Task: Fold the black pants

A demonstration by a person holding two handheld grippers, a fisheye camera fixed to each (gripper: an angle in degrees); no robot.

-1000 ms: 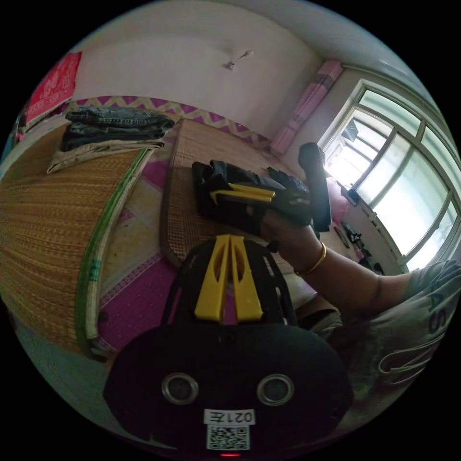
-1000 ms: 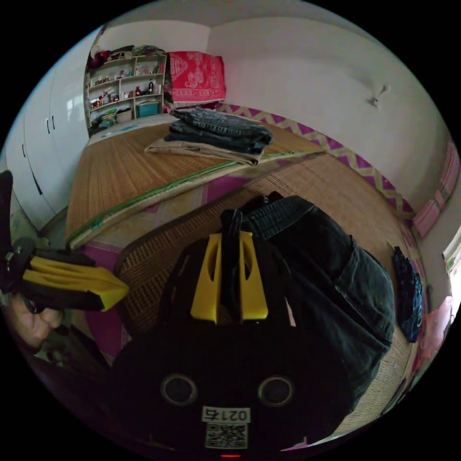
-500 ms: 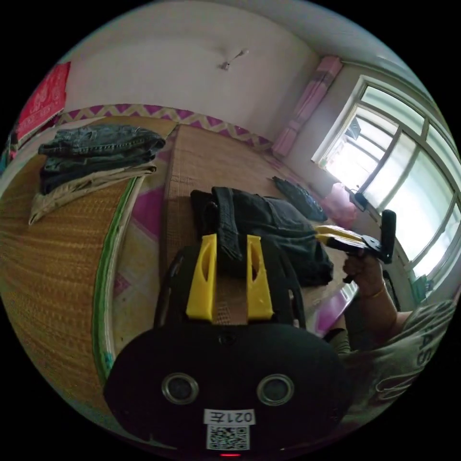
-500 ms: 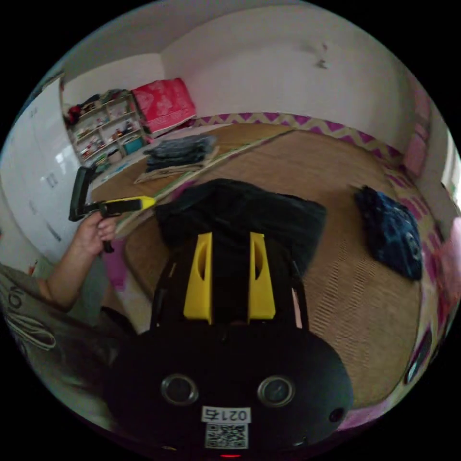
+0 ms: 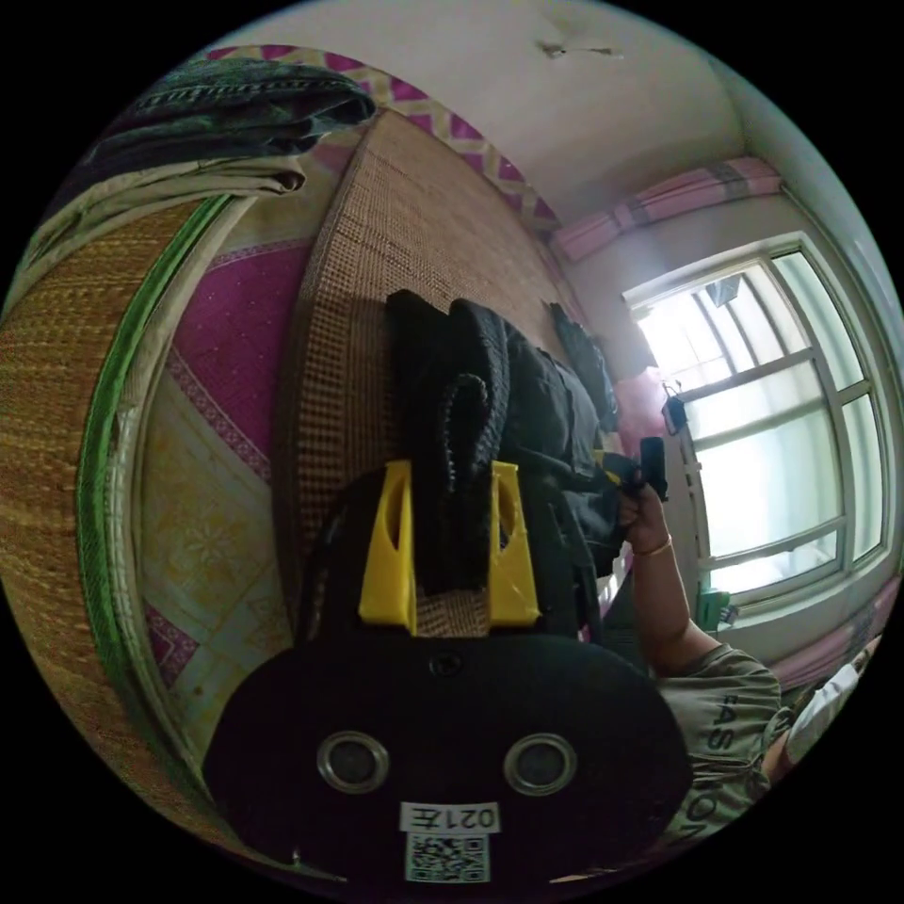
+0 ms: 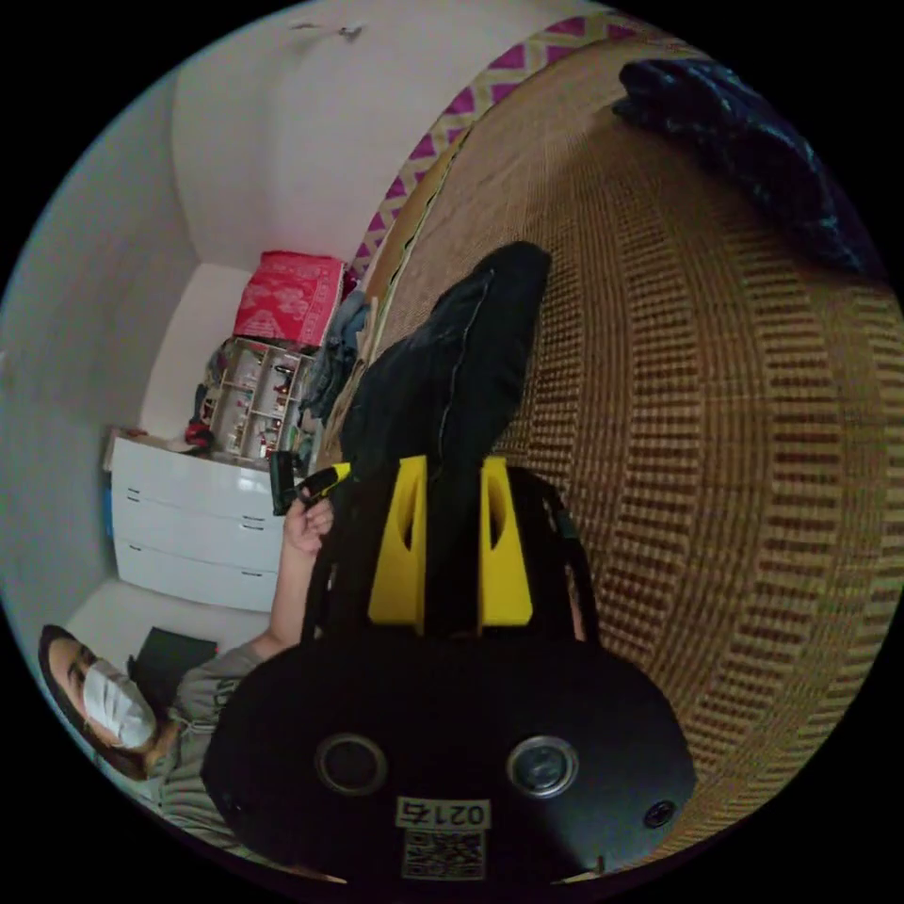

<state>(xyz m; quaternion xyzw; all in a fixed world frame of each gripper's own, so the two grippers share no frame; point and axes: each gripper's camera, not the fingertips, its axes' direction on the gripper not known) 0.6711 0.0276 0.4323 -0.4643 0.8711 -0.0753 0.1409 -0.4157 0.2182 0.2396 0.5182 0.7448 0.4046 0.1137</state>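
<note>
1. The black pants (image 5: 527, 414) lie bunched on a woven mat (image 5: 395, 245) spread over the bed, and both claws are at their near edge. I'd say the fold is well along: the cloth already looks doubled into a thick bundle, and this seems to be a grab before a last fold or a lift.

2. The left claw (image 5: 450, 471) has its yellow jaws apart, with a thick roll of the pants' edge standing between them. The cloth fills the gap, but I cannot tell whether both jaws press on it.

3. The right claw (image 6: 450, 466) is likewise spread, with dark cloth between its jaws; again I cannot say if it pinches or merely straddles.

4. My guess at the next move: both claws need to clench firmly on that thick edge, then rise and travel together so the bundle turns over evenly. Layers that thick could slip out of a weak pinch.

5. The left gripper view gives the window (image 5: 782, 424), a stack of folded clothes (image 5: 217, 122) farther off on a second mat, and the right claw (image 5: 617, 471) in the person's hand at the pants' far side.

6. The right gripper view instead gives a shelf unit (image 6: 254, 386), a red cloth (image 6: 287, 297), white drawers (image 6: 188, 537), a dark blue garment (image 6: 753, 141) lying apart on the mat, and the left claw (image 6: 325, 478) held beside the pants.
</note>
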